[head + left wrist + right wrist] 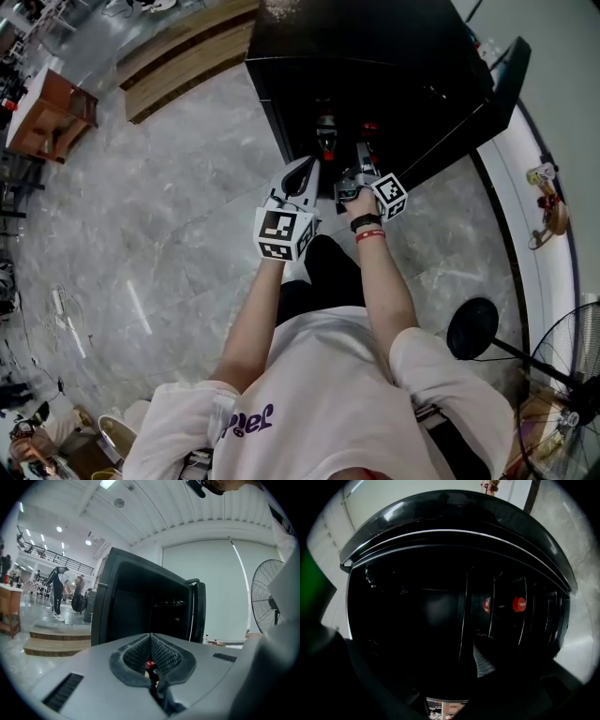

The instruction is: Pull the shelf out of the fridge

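Fridge (375,56) was found open; shelf (493,616) was still seated inside, far in, not pulled yet. Right gripper (366,141) was held at opening, jaws spread wide, nothing caught. Left gripper (150,637) was held just left, jaws pressed together, empty. Grab and pull-out judged still left, tbh.

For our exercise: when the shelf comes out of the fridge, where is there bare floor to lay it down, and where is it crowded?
Free: the grey floor on the person's left, bordered by the fridge, the wooden steps and the person. Crowded: the right side, where the open fridge door and the fan leave only a narrow strip.
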Action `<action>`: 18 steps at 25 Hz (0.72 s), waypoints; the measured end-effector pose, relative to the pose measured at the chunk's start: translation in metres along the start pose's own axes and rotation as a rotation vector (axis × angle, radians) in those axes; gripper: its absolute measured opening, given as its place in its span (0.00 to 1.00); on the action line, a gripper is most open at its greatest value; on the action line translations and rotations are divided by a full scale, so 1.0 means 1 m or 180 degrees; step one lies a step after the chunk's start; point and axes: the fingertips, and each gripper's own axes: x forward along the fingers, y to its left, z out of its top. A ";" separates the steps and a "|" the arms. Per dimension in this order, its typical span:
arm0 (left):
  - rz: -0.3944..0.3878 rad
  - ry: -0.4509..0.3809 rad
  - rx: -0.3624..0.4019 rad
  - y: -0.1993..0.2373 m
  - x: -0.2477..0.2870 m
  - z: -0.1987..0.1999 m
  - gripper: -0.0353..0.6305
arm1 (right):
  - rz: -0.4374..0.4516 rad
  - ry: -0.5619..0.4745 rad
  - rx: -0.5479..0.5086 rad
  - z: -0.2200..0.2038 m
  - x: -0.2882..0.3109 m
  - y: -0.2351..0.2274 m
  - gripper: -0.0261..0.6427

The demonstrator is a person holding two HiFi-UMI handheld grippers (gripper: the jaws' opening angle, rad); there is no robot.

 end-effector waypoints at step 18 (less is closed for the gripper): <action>0.0033 -0.0086 -0.0006 0.011 0.022 -0.023 0.08 | 0.0078 -0.0045 0.0348 0.007 0.063 -0.024 0.43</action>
